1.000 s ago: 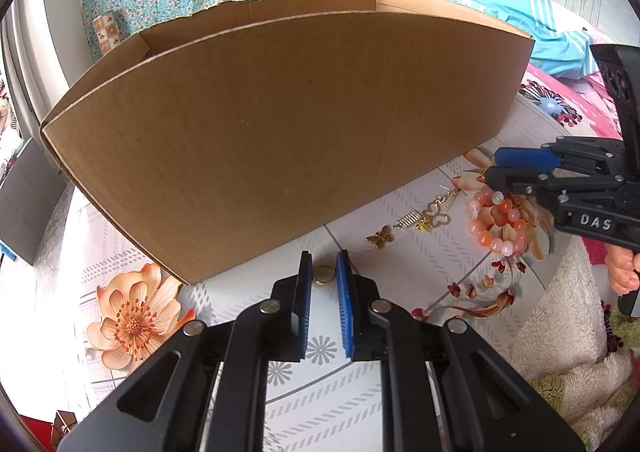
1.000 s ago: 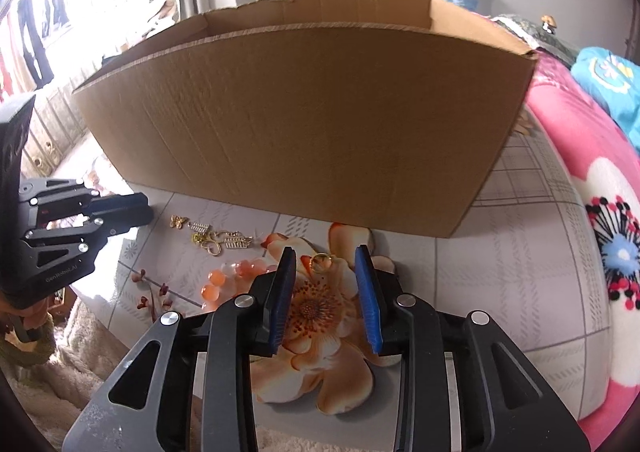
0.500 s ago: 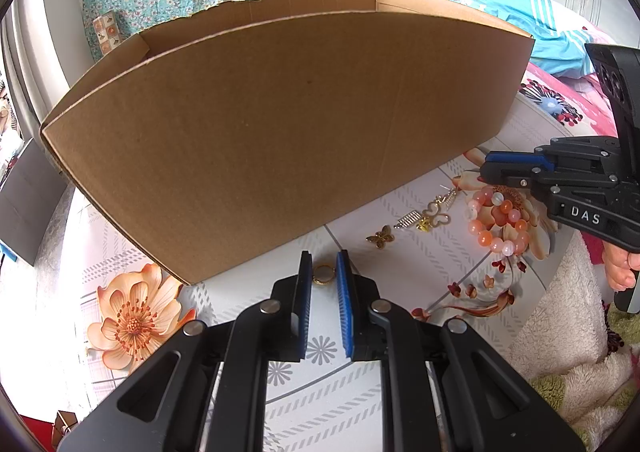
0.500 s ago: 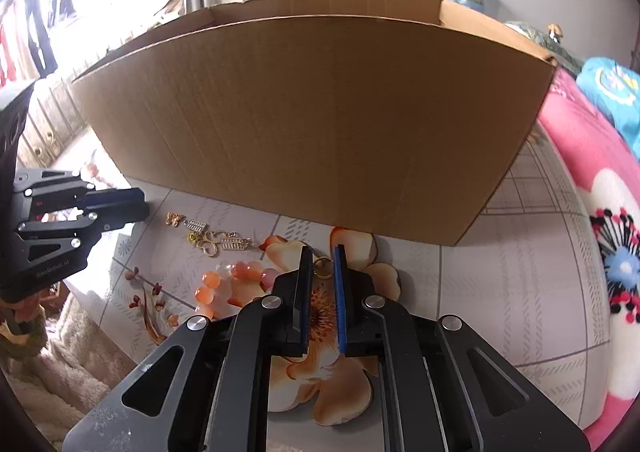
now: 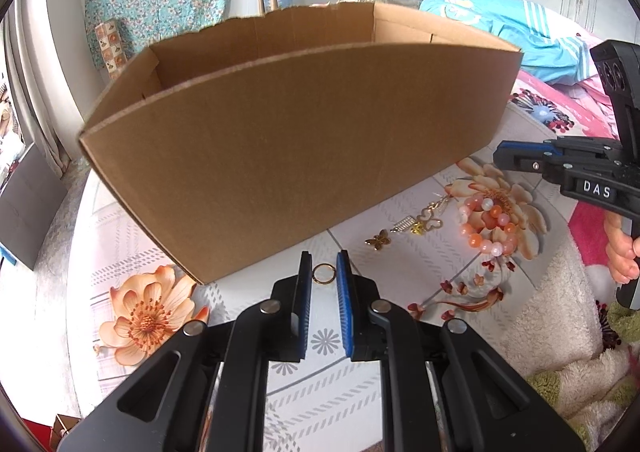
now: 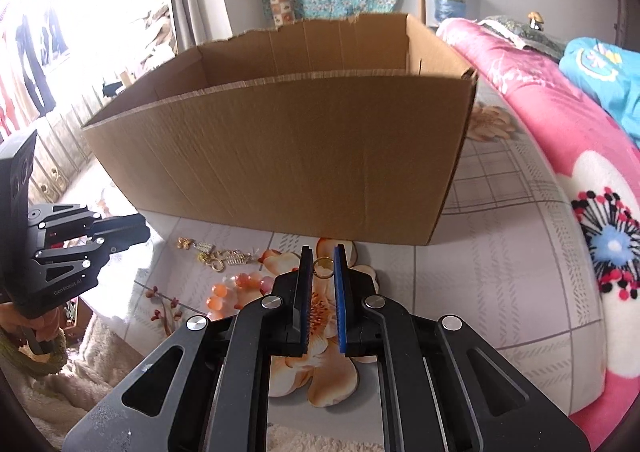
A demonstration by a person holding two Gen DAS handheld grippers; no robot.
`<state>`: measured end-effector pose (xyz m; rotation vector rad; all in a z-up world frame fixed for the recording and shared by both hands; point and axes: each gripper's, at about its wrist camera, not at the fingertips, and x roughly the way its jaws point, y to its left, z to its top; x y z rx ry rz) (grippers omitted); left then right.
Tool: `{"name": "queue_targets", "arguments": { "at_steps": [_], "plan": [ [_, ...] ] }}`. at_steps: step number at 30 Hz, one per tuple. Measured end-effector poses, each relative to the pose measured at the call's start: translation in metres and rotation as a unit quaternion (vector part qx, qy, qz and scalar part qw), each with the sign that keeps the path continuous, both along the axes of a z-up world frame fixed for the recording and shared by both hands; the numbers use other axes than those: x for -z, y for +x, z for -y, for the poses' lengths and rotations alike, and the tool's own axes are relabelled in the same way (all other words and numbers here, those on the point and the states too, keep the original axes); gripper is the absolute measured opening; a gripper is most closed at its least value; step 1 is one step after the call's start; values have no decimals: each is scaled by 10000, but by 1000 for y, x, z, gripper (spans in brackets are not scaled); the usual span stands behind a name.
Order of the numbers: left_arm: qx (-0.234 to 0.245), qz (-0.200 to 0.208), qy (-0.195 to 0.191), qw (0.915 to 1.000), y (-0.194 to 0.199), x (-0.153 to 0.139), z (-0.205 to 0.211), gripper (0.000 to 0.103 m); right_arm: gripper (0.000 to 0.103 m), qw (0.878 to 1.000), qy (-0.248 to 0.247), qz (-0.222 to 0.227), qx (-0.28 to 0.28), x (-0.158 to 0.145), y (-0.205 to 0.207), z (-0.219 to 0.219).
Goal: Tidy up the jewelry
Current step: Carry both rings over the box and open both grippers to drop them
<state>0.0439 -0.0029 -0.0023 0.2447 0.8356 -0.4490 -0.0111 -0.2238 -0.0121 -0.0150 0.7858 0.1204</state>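
Gold rings sit clamped in left gripper point(image 5: 324, 272) and right gripper point(image 6: 323, 267), seemingly marked "DAS".

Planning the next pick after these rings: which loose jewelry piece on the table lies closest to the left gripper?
The small gold butterfly charm: it sits alone, nearer the left gripper than the gold earring cluster or the orange bead bracelet.

The floor of the cardboard box point(image 5: 304, 155) is hidden behind its near wall in both views. The bead bracelet point(image 6: 236, 288) is partly covered by the right gripper point(image 6: 323, 267). The small gold charms point(image 5: 416, 223) are too small to be identified, perhaps earrings. The hand point(image 5: 622, 252) is cut off at the frame's edge.
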Motion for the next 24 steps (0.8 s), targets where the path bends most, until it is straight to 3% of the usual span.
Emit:
{"name": "queue_targets", "arguments": {
  "at_steps": [5,11,14,17,21,24],
  "plan": [
    [99,123,-143,9998,-12,-16,-3,12,8,9997,110,235,-23,-20,-13,-1],
    [482,509,-925,9932,-21,-78,-11,12,8,9961,277,746,-381,-69,-17,-11],
    [684,592,-1259,9879,-3,-112,-14,12,8,9928,369,899,-707,-94,-1,-19],
    [790,244,-1397,9867,43,-130,-11,12,8,9923,475,663,-929,-108,34,-27],
    [615,-245,-717,9952,110,-122,10,12,8,9932,518,-158,-1030,-106,95,-35],
    [602,-925,-530,9925,154,-104,24,12,9,9903,459,-930,-925,-89,143,-40]
  ]
}}
